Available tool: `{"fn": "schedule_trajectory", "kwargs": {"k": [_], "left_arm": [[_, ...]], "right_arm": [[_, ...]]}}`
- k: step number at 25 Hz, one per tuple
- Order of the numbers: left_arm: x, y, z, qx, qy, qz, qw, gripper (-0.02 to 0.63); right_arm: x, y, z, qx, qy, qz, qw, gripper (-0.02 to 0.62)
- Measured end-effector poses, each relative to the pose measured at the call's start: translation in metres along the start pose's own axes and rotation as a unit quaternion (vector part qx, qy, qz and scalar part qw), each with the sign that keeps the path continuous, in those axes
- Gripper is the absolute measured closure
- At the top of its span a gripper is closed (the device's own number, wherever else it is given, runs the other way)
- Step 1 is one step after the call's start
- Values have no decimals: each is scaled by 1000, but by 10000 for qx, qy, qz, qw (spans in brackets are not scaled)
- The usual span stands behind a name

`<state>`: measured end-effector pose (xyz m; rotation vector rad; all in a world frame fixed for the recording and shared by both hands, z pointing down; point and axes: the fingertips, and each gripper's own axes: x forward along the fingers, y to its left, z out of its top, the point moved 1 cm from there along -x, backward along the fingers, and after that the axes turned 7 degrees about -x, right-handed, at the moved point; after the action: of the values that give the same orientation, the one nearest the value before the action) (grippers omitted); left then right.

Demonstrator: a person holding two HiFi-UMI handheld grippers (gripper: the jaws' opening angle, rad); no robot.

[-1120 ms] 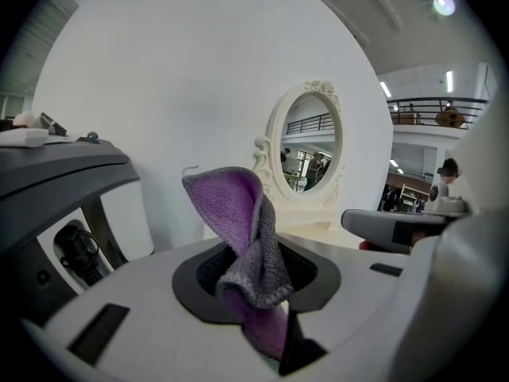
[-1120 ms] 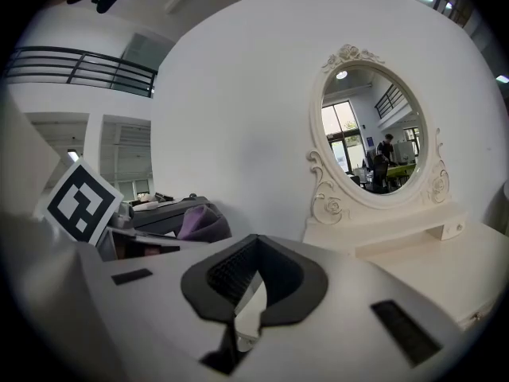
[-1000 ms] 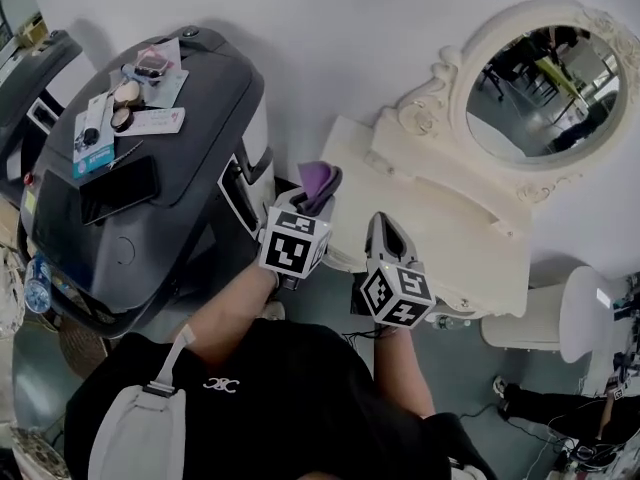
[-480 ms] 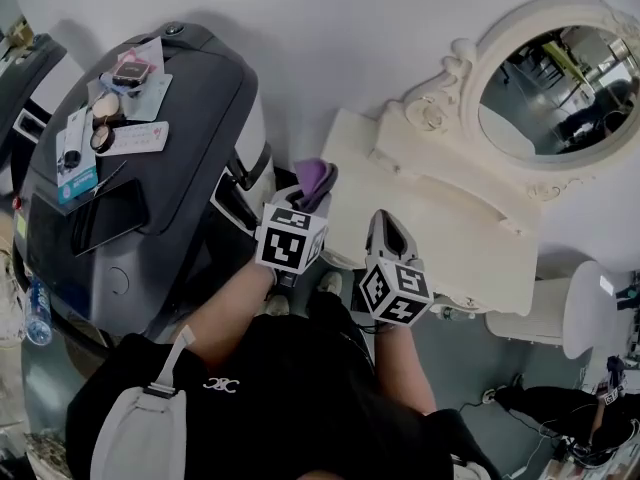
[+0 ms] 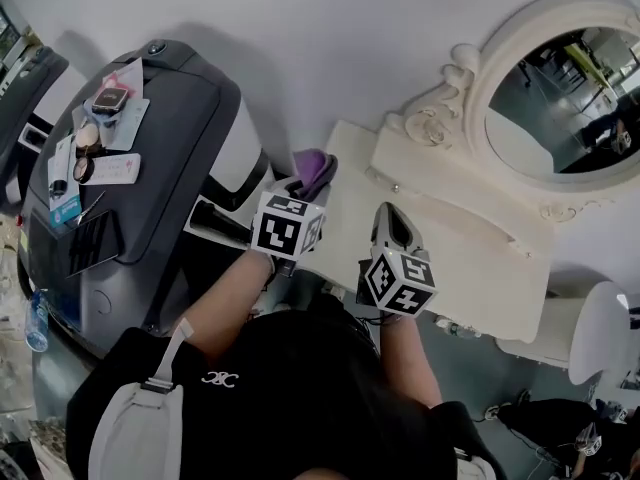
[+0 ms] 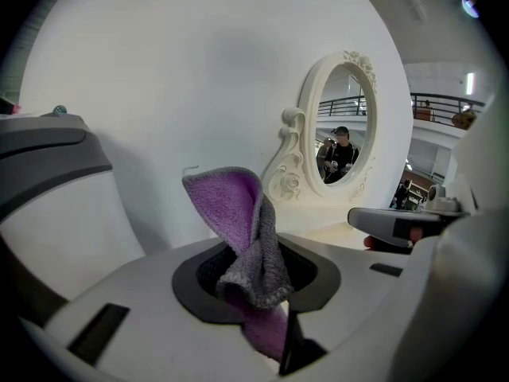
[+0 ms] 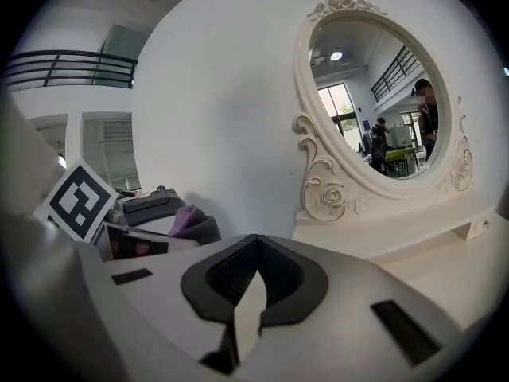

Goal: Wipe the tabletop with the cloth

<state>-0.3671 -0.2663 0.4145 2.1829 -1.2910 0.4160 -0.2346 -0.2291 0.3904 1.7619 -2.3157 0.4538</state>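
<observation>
Purple cloth [image 6: 237,229] is standing upright, long axis vertical, in the left gripper's [image 6: 256,283] clenched fingers. Only the head view is placing it at the cream desk's [image 5: 470,258] left end. The right gripper's [image 7: 246,294] fingers are pressing together, empty.

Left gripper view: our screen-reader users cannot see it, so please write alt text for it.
The left gripper has its jaws shut on a purple and grey terry cloth that stands up between them. Beyond, a cream oval mirror with a carved frame stands on a cream tabletop against a white wall.
</observation>
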Motion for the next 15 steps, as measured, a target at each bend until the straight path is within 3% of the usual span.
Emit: {"fn": "schedule_trajectory", "kwargs": {"k": [5, 9, 12, 15], "left_arm": [[48, -3, 13, 37, 114, 101, 9999, 508], [81, -6, 16, 272, 304, -242, 9989, 509], [107, 3, 12, 735, 602, -43, 9955, 509], [131, 15, 7, 1477, 928, 122, 9846, 509]], "right_arm": [[29, -34, 9, 41, 54, 243, 9997, 583], [43, -56, 11, 118, 109, 476, 9987, 583], [49, -70, 10, 108, 211, 633, 9977, 583], [51, -80, 6, 97, 300, 710, 9970, 583]]}}
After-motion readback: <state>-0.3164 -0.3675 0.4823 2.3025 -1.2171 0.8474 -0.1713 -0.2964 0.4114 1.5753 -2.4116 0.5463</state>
